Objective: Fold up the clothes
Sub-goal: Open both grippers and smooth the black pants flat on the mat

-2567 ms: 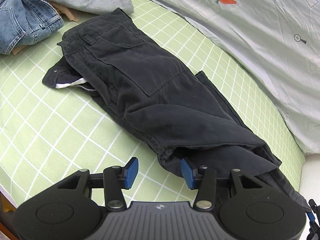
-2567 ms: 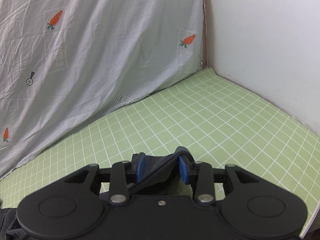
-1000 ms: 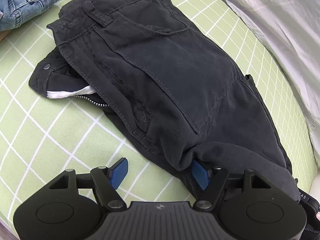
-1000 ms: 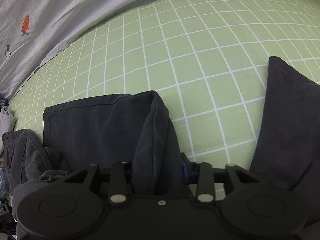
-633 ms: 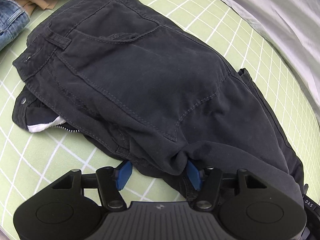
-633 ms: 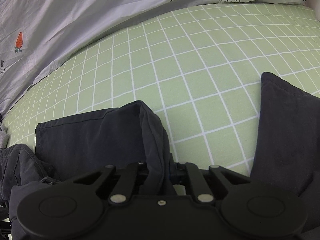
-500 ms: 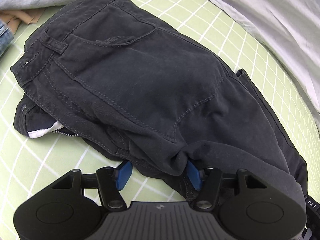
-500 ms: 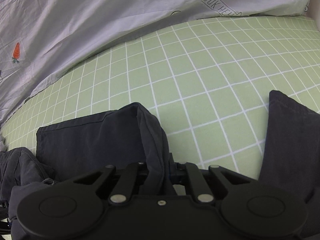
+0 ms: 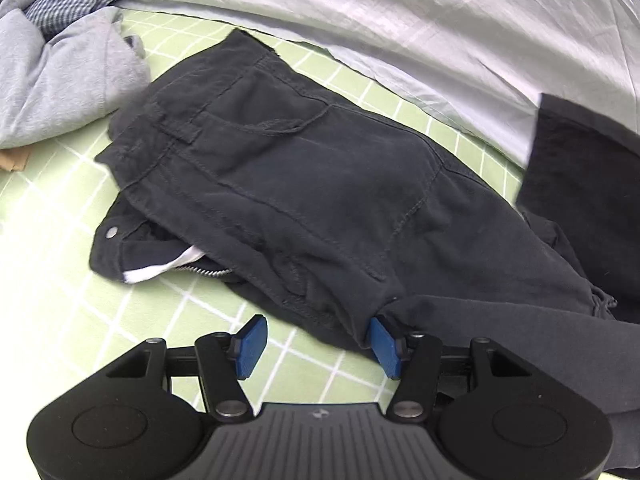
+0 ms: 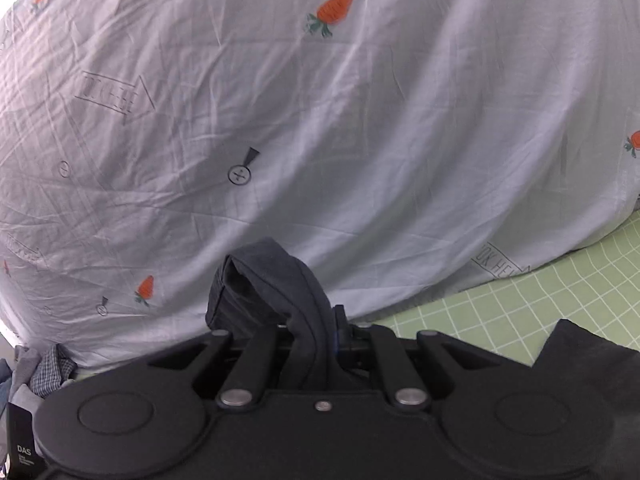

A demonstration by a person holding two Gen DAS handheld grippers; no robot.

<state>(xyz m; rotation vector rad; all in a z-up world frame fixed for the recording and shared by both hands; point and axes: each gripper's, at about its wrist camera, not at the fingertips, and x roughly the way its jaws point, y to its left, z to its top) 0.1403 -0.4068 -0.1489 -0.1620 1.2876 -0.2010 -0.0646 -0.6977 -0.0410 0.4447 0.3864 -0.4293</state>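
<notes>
Two tongs: left (image 9: 316, 340) released beside trousers (image 9: 320, 184); right (image 10: 316, 340) clenched on trouser leg (image 10: 272, 280); grey garment (image 9: 60, 80) near.

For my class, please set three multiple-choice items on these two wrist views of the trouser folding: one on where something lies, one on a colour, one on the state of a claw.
1. Where does the grey garment lie relative to the dark trousers?
A. beside the waistband end
B. on top of them
C. under them

2. What colour are the left claw pads?
A. red
B. blue
C. white

3. What is the right claw doing?
A. open, holding nothing
B. shut on a fold of the trousers
C. shut on the carrot-print sheet

Key: 1 A, it sits past the waistband on the green checked cover; 2 B, both pads show blue; 3 B, dark cloth rises from between its jaws.
</notes>
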